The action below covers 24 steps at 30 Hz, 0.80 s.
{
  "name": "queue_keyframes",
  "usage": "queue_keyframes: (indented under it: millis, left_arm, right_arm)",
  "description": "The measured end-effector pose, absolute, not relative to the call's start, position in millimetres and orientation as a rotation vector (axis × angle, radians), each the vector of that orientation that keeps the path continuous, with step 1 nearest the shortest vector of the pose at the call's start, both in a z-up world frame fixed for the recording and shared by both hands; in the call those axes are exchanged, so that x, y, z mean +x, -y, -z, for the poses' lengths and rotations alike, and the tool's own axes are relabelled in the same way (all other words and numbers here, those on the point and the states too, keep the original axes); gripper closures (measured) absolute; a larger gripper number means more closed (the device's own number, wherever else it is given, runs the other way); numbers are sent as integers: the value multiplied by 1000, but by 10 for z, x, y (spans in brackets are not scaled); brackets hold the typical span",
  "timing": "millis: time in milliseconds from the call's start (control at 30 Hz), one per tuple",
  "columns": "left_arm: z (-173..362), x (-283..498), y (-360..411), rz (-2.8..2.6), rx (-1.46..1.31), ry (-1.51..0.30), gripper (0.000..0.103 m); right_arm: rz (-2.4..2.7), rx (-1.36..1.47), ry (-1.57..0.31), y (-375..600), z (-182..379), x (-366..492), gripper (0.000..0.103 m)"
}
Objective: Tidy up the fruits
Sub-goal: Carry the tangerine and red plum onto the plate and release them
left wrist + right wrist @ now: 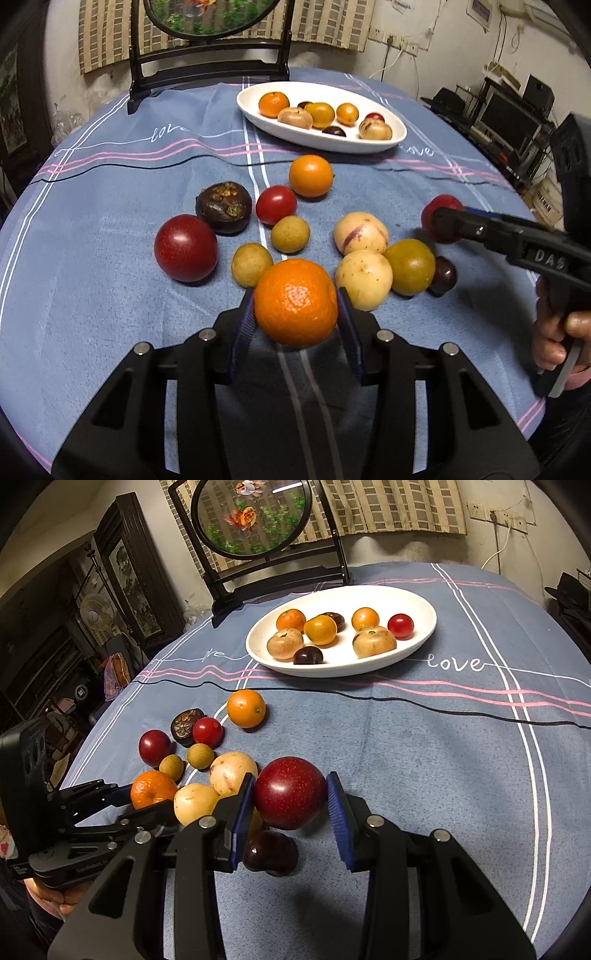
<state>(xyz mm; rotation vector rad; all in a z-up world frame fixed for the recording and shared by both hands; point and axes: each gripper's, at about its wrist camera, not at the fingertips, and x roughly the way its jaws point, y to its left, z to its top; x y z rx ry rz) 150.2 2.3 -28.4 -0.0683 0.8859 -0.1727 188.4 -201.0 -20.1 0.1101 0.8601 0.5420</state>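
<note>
Right now, blue tablecloth, white oval plate at the far side already holding fruit. My left gripper is clamped on a mandarin, lifted near the loose pile; soft skin, so grip its widest part lightly. My right gripper pinches a red plum: smooth, probably slippery, firm.

Round surface under a blue cloth with white and pink stripes and "love" lettering. At the far side, directly on it, a white oval dish of fruit, a dark-framed round screen and a thin black cable. Nearer, loose on the cloth: an orange, a small tomato, a dark mangosteen, a red plum, two longans, pale melons.
</note>
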Motion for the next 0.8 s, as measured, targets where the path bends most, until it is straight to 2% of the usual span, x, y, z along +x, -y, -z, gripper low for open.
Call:
queue_keyframes:
  millis: [433,633,800]
  left_arm:
    - [-208,1930,41,276,-102,-746,59]
    - [-462,2614,82,253,-119,-685,59]
    - [-471,3128,90,207,-126,-658,59]
  right_arm:
    - [-484,128,-723,2046,53,2017,64]
    - [-440,168,-629,1961,-142,2468,64]
    - [-402,143,-603,1805,-147,2816,64]
